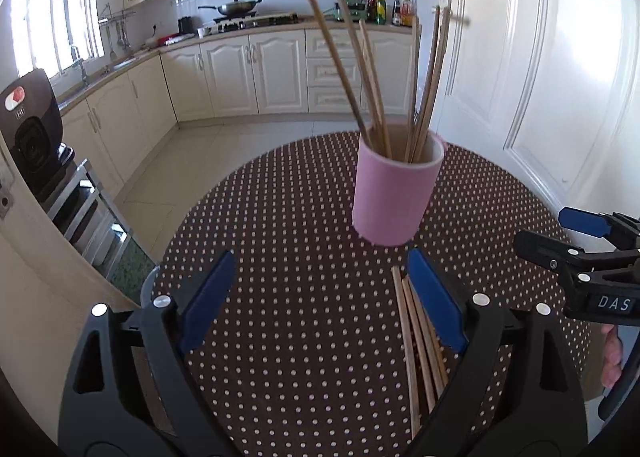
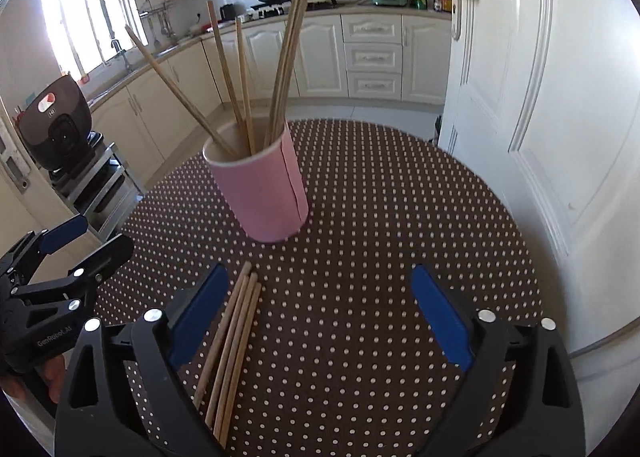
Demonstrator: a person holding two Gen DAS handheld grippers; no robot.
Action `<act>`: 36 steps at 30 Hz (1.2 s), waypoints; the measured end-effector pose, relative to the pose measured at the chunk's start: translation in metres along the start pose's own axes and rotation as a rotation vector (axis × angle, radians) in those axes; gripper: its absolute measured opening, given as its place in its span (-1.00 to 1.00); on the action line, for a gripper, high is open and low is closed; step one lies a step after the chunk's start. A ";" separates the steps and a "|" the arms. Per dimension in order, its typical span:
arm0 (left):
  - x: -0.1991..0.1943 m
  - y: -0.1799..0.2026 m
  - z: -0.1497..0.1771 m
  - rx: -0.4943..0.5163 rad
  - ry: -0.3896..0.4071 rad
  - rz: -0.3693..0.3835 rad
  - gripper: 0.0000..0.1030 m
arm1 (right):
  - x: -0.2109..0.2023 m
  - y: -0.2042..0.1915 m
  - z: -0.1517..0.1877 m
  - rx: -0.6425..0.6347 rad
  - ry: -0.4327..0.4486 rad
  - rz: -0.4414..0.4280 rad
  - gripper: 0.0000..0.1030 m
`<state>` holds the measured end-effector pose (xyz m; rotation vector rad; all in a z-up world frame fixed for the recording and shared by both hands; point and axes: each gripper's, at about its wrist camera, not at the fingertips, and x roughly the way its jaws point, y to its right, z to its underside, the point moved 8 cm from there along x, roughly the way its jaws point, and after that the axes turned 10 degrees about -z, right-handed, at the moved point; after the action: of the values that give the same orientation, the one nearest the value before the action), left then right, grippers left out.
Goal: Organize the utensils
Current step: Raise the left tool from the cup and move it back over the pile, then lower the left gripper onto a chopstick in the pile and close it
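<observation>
Kitchen behind; round table under brown dotted cloth. Pink cup stands upright mid-table, holding several chopsticks (leaning apart). Loose chopsticks lie flat near you. Your left gripper gapes wide, empty; your right gripper likewise, bundle beside its left finger.

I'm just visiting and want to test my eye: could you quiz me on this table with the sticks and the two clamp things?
1. True or false: the pink cup lies tipped over.
2. Where are the loose chopsticks? A) in the cup B) flat on the dotted tablecloth C) on the floor
3. Is the left gripper or the right gripper holding anything?

Key: 1 false, it stands upright. 2 B. 3 neither; both are open.
</observation>
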<state>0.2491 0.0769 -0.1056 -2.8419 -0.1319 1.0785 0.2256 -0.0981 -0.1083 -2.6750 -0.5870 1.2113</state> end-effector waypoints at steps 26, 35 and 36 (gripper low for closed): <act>0.009 0.033 0.086 0.065 -0.116 0.136 0.68 | 0.008 0.027 0.077 0.117 0.012 -0.046 0.76; 0.031 0.040 0.100 0.054 -0.227 0.135 0.68 | 0.009 0.028 0.102 0.141 0.009 -0.041 0.76; 0.032 0.040 0.101 0.055 -0.232 0.130 0.68 | 0.009 0.027 0.102 0.140 0.010 -0.039 0.76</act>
<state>0.2076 0.0472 -0.2064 -2.7004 0.0648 1.4129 0.1623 -0.1213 -0.1904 -2.5405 -0.5301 1.1825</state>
